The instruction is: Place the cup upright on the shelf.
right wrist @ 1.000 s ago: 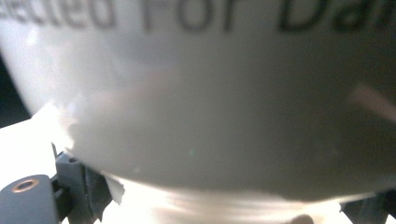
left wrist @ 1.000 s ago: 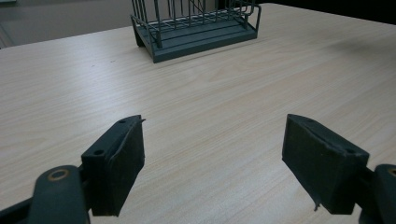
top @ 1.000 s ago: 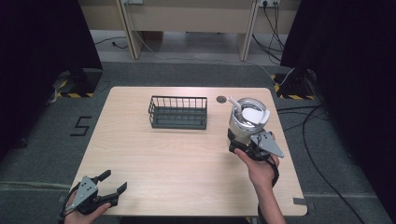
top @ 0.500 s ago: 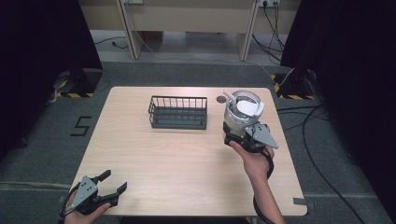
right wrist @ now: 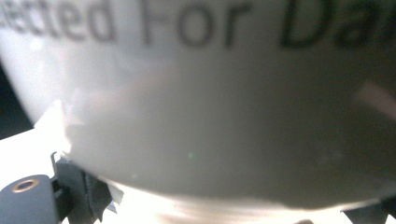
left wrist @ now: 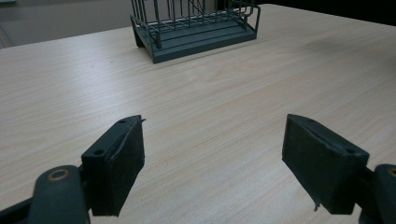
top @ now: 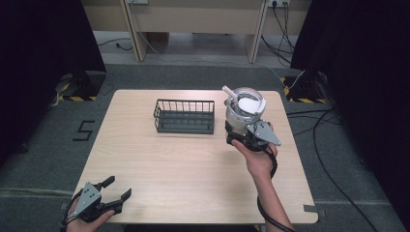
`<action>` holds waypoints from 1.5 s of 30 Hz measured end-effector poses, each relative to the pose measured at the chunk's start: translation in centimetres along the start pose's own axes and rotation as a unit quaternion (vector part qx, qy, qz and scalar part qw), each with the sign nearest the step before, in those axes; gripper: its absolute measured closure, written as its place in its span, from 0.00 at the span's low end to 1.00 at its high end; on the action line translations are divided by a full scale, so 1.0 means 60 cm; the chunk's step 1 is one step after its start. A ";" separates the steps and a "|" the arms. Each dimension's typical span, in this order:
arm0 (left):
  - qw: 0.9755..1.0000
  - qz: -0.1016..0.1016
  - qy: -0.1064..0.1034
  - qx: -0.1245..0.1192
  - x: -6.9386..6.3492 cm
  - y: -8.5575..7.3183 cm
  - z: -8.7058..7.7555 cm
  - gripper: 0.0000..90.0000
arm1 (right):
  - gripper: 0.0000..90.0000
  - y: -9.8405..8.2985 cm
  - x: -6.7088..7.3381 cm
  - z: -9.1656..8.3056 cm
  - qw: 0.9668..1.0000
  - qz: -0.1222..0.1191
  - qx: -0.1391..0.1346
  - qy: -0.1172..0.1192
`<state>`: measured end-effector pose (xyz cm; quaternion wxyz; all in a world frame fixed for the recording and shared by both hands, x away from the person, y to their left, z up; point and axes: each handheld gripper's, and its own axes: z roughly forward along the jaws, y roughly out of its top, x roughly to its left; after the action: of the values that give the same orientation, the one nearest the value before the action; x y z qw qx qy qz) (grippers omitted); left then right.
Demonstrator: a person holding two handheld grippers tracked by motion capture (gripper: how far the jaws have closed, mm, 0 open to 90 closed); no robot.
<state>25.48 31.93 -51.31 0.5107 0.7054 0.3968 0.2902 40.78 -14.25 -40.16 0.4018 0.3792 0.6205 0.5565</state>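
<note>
Over at the table's (top: pixel 145 164) far right, the right gripper (top: pixel 241 137) clamps its jaws around the base of a white container (top: pixel 242 112) with a scoop in it, just right of the wire basket (top: pixel 184 116). Meanwhile the left gripper (top: pixel 112 194) hovers at the near left edge, jaws spread wide and holding nothing.

A dark wire basket (top: pixel 184 116) stands on the wooden table (top: pixel 159 159) — upright, at its far middle, nothing inside.
</note>
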 end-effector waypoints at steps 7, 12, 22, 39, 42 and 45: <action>1.000 0.000 -0.001 -0.001 0.000 0.000 0.000 0.23 | 0.11 0.009 0.011 0.017 1.000 0.000 -0.003 0.008; 1.000 0.000 -0.001 -0.001 0.001 0.000 0.000 0.23 | 0.11 0.013 0.017 0.029 1.000 0.000 -0.003 0.011; 1.000 -0.001 -0.001 -0.003 0.001 0.000 0.000 0.23 | 0.11 0.024 0.024 0.047 1.000 -0.001 -0.004 0.014; 1.000 -0.002 -0.002 -0.003 0.001 0.000 0.001 0.23 | 0.11 0.037 0.037 0.089 1.000 0.002 -0.002 0.017; 1.000 -0.003 -0.002 -0.004 0.001 0.000 0.001 0.23 | 0.11 0.038 0.040 0.095 1.000 0.005 -0.002 0.019; 1.000 -0.003 -0.002 -0.004 0.002 0.000 0.001 0.23 | 0.11 0.040 0.043 0.101 1.000 0.005 0.001 0.020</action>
<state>25.57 31.99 -51.33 0.5151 0.7029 0.3968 0.2882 45.40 -9.30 -38.32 0.3865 0.3714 0.6269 0.5654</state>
